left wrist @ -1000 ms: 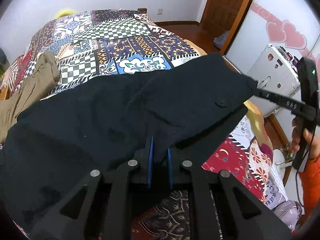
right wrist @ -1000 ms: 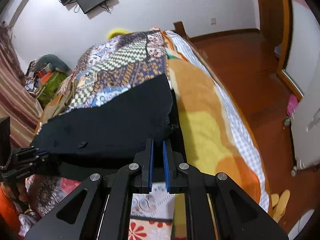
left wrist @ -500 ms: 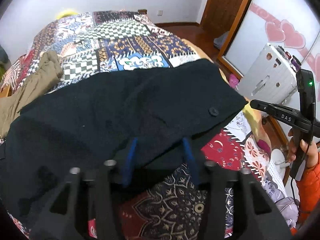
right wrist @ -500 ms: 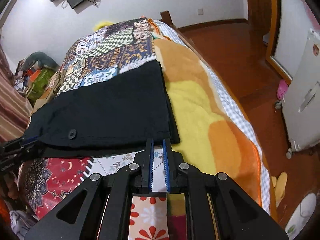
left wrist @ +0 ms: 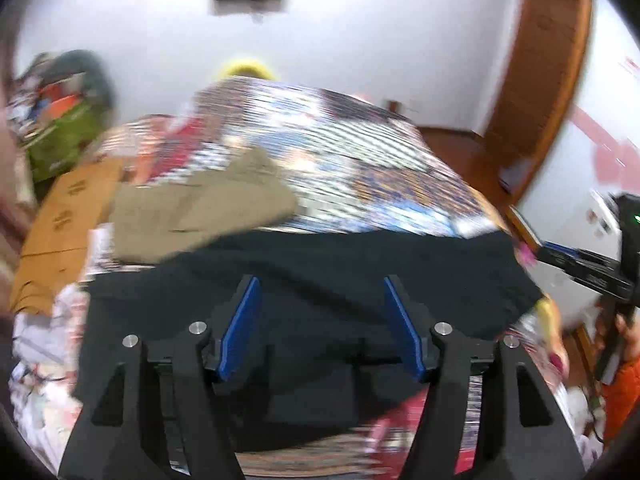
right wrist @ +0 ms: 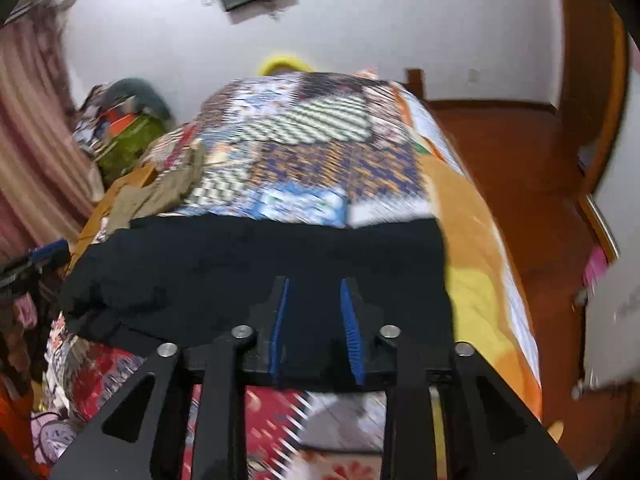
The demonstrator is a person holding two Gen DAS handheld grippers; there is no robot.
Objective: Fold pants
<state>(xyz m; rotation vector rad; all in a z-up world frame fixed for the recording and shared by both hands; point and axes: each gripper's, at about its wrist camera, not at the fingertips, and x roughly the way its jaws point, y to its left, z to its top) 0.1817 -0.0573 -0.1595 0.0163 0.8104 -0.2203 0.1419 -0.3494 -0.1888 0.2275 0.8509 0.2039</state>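
Across the near end of the bed (right wrist: 472, 216), on its patchwork quilt (right wrist: 304, 140), the black pants (right wrist: 256, 272) lie as a wide dark band, reaching from the left edge almost to the orange-and-yellow blanket (right wrist: 480, 280) along the right edge. They look folded at least once, with a thicker bunched lip at their near left corner; the blur hides how square the layers sit.

Beyond them, toward the left edge, a khaki garment (left wrist: 204, 212) lies crumpled, its near hem touching or just overlapping the far edge of the pants; I cannot tell which. If the next fold sweeps that way, it could drag the khaki cloth in with it.

Both tools are free of the cloth. The left gripper (left wrist: 320, 322) has its blue pads wide apart and opening further, the pants seen behind the gap but nothing pinched. The right gripper (right wrist: 314, 322) is parted more narrowly, also opening, likewise empty.

The main risk, as I judge it, is in the re-grip. Black on black gives little to aim at, so a pad could catch only the top layer and peel the fold open rather than carry it. The near edge also lies close to the foot of the bed, so an uneven pull from one side could skew the stack or slide it off. The bunched left corner may set as a crease if folded over unsmoothed.
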